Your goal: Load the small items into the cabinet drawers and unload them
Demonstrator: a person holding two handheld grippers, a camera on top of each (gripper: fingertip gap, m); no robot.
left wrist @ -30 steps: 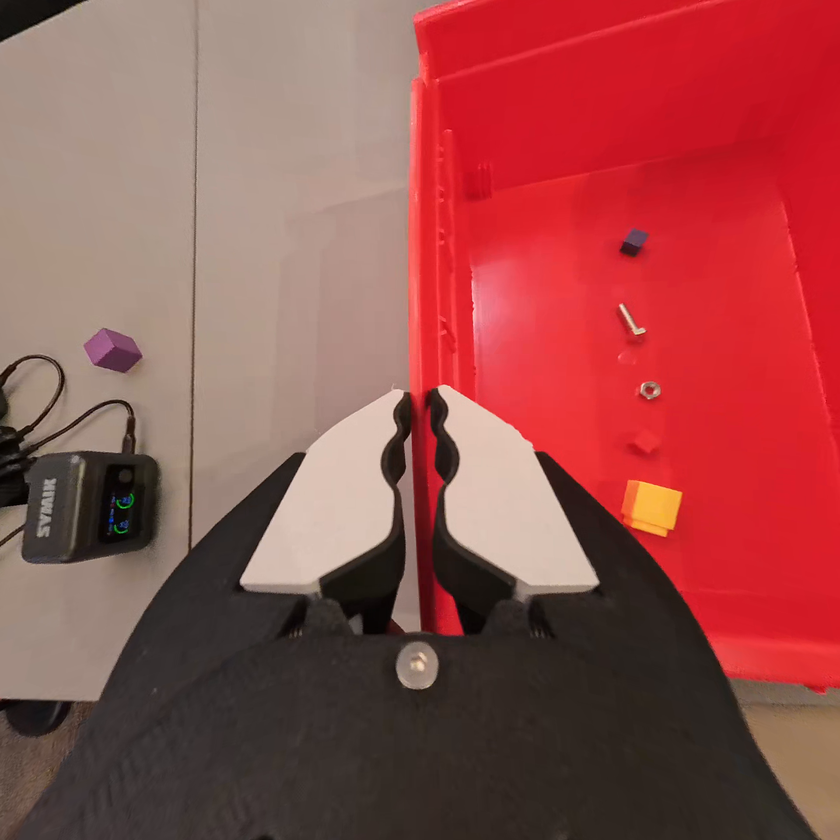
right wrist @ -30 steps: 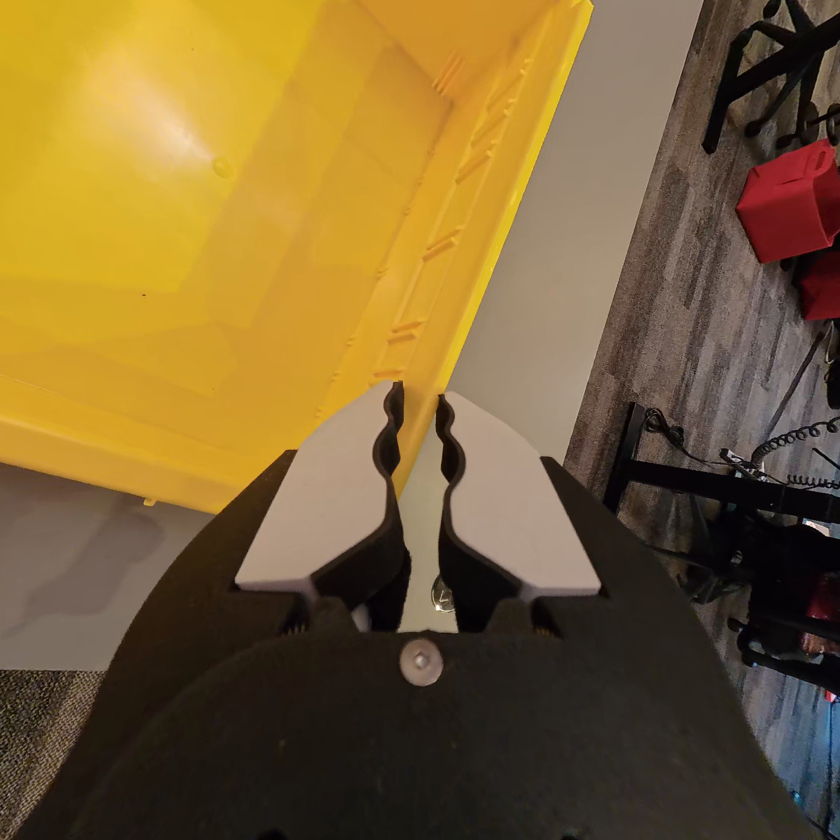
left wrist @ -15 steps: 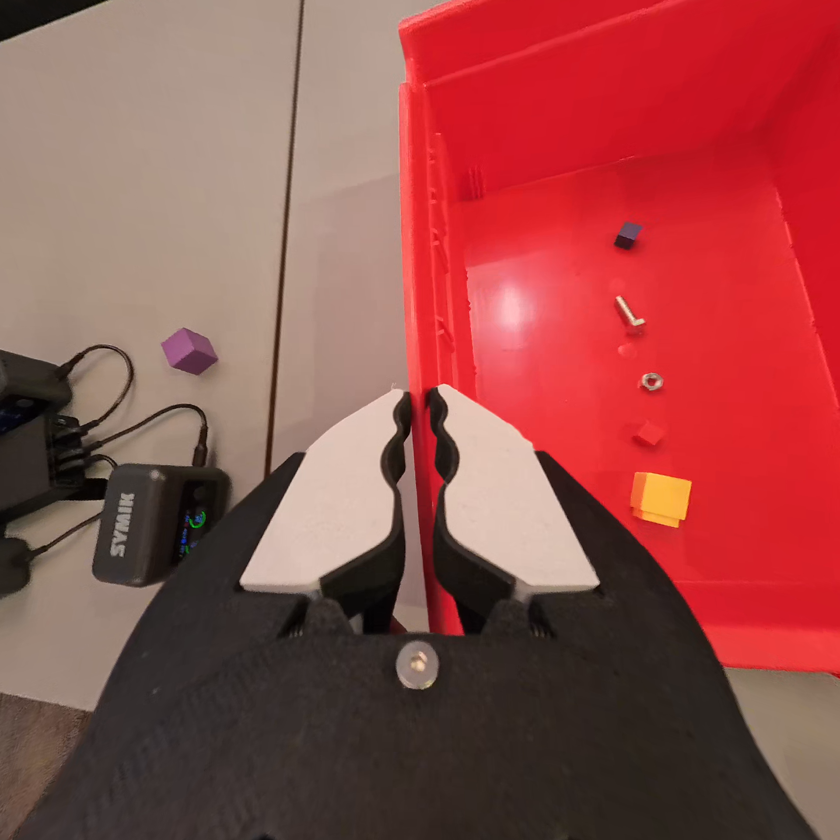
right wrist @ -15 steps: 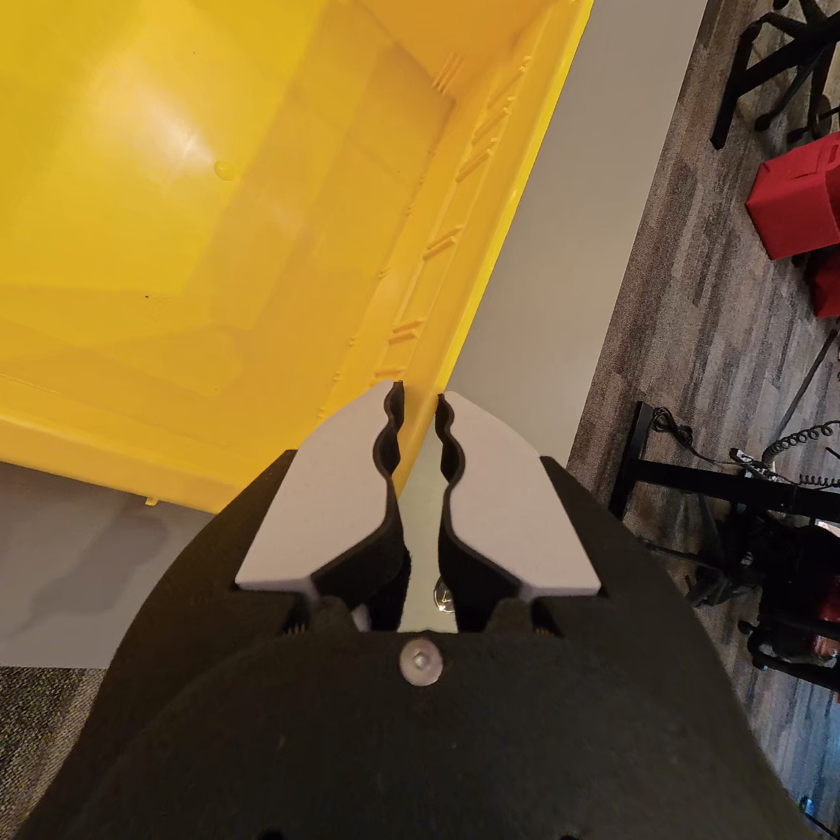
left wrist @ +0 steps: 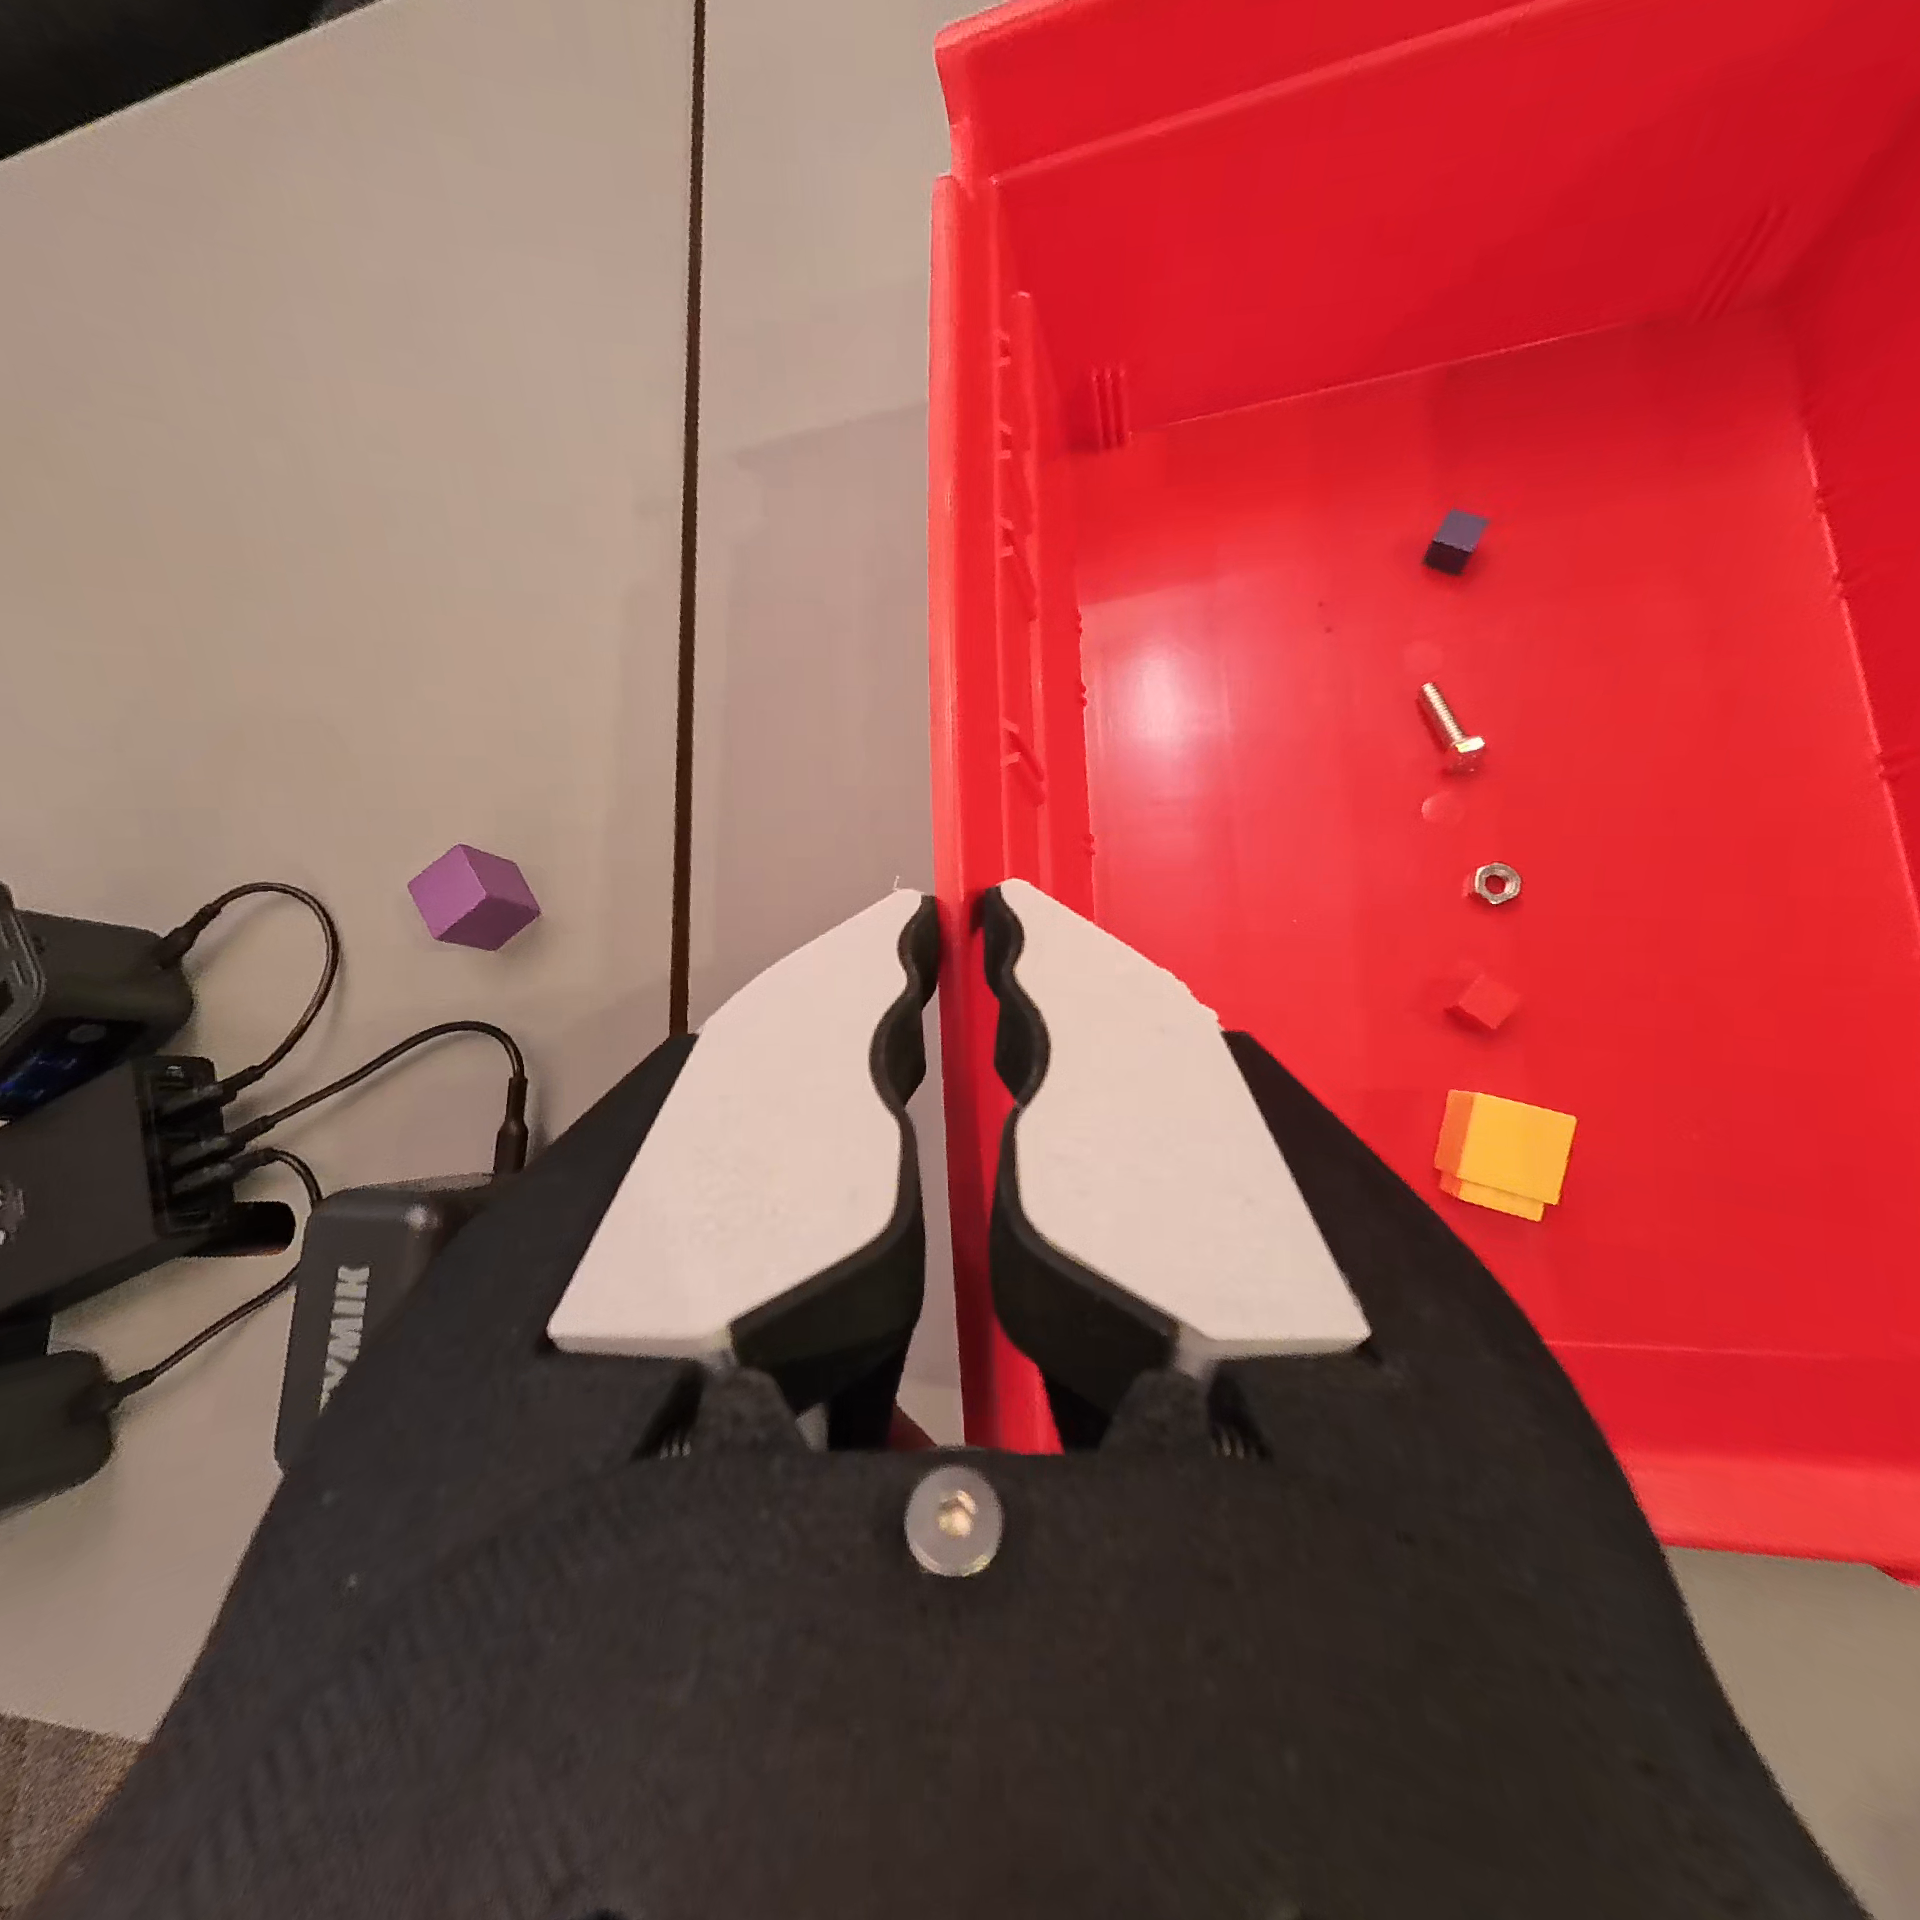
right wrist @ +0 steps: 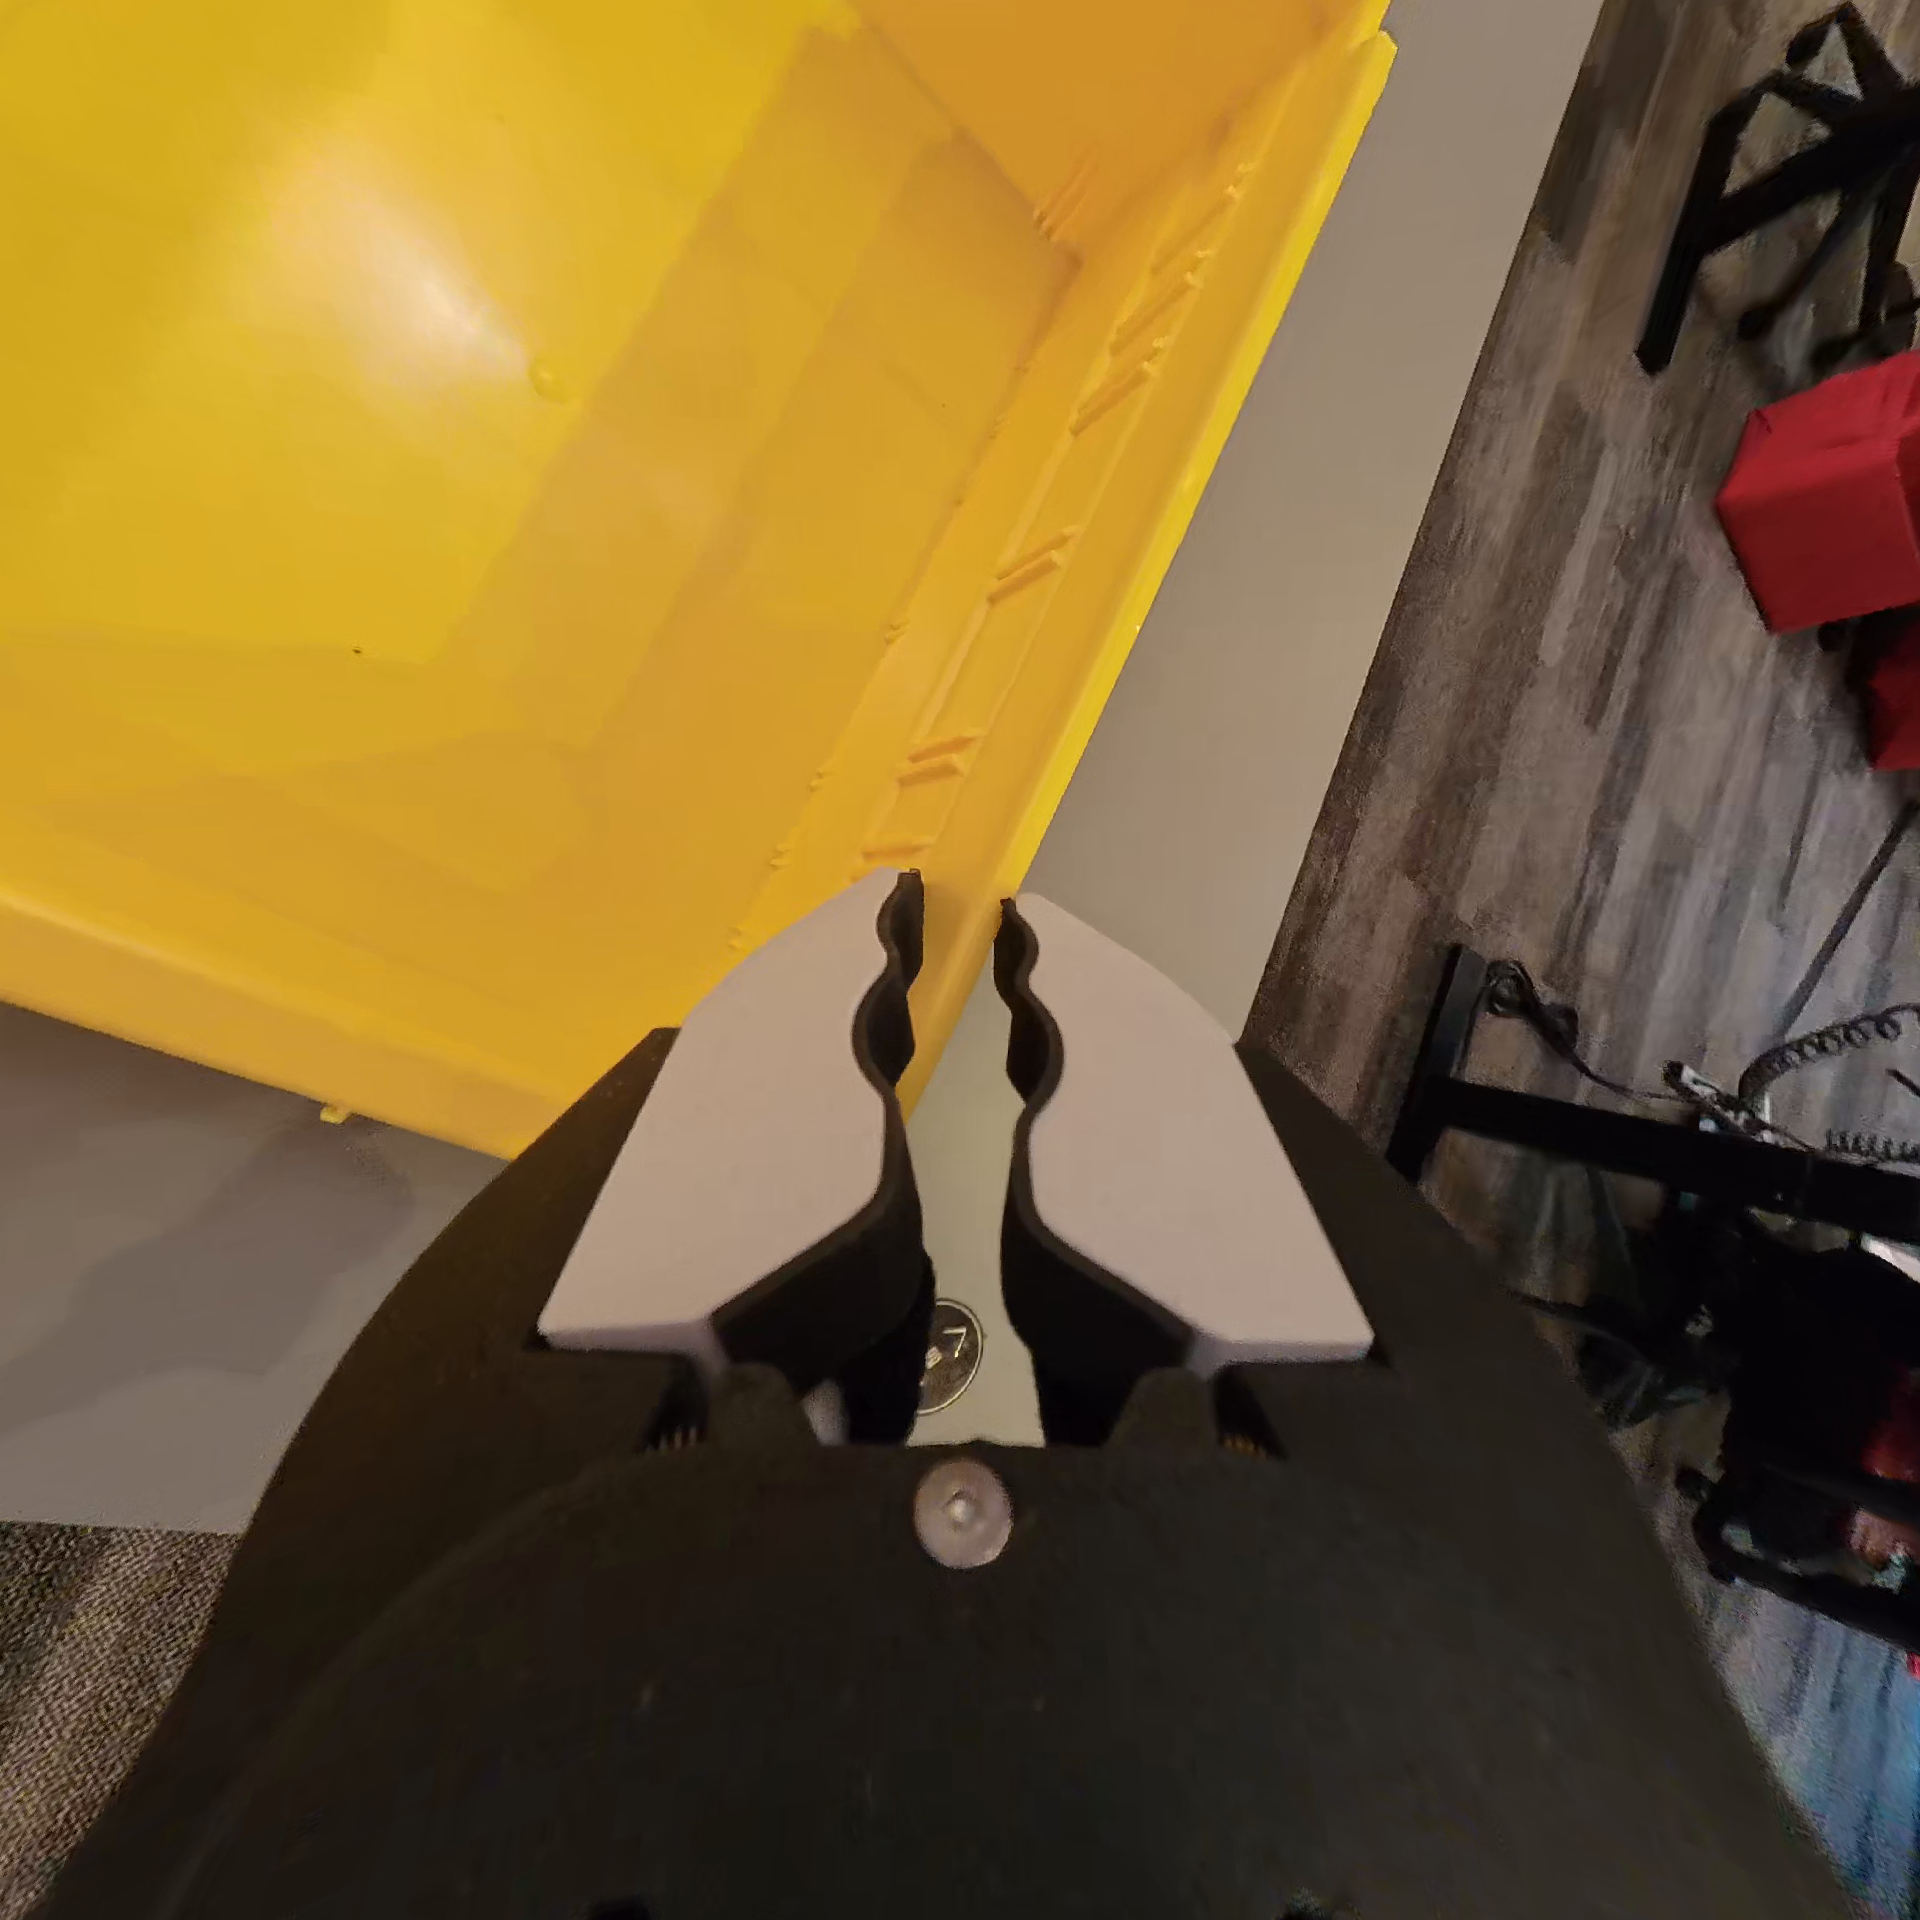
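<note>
Our left tool (left wrist: 958, 914) is clenched on the side wall of the red bin (left wrist: 1351, 260), pads on either face of the rim. Just right of the tool, on the bin floor, lie a dark cube (left wrist: 1455, 541), a bolt (left wrist: 1449, 727), a nut (left wrist: 1494, 884), a small red cube (left wrist: 1480, 1001) and an orange block (left wrist: 1502, 1153); a purple cube (left wrist: 474, 896) sits left on the tabletop (left wrist: 364, 468). Our right tool (right wrist: 958, 891) likewise grips the yellow bin (right wrist: 520, 416) by its side wall. We judge both bins stiff, light and slick, best held at the ribbed rim. The loose pieces would likely slide if tilted. The cabinet is out of view, and the yellow bin's left part is cut off.
</note>
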